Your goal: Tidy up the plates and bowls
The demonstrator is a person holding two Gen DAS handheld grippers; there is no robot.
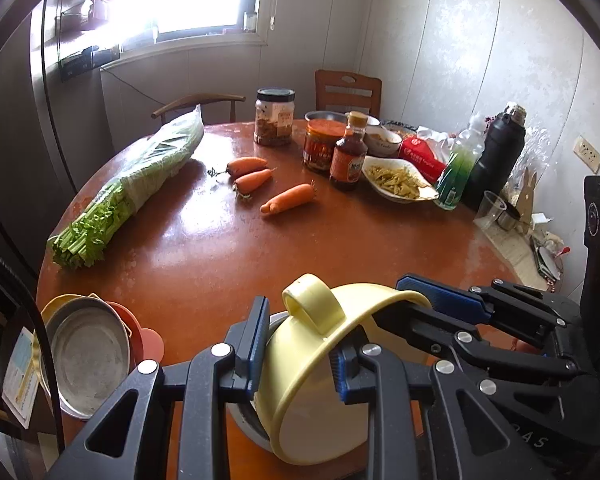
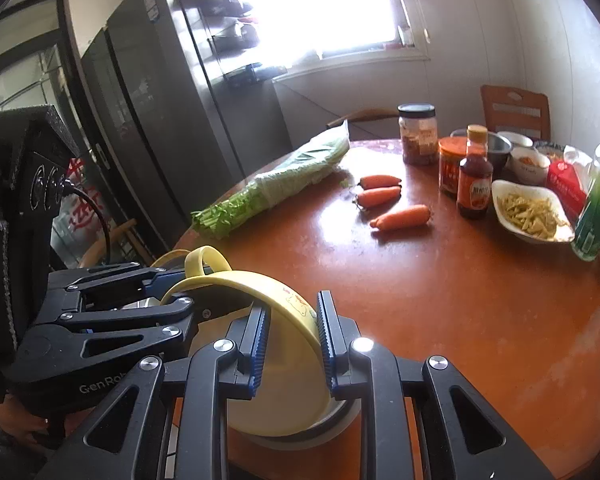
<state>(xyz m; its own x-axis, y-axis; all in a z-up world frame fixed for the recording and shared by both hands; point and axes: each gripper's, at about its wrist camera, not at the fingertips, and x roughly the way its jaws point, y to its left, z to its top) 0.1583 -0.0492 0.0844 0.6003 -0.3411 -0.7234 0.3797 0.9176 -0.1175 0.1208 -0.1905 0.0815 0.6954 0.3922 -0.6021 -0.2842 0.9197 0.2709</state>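
Observation:
A yellow plastic bowl [image 1: 312,396] with a loop handle [image 1: 314,300] is tilted on edge near the table's front, over a grey metal bowl [image 1: 242,420]. My left gripper [image 1: 298,356] is shut on its rim, one pad inside and one outside. My right gripper [image 2: 292,344] is shut on the rim of the same yellow bowl [image 2: 284,392] from the other side. Each gripper shows in the other's view: the right gripper [image 1: 412,304] clamps near the handle, and the left gripper [image 2: 176,292] does the same. A metal rim [image 2: 320,428] peeks from under the bowl.
A stack of bowls with a steel dish [image 1: 88,356] on top sits at the table's front left edge. Celery [image 1: 132,184], three carrots [image 1: 288,200], jars, a sauce bottle [image 1: 348,156], a dish of food [image 1: 398,180] and bottles crowd the far side of the round table [image 1: 204,248].

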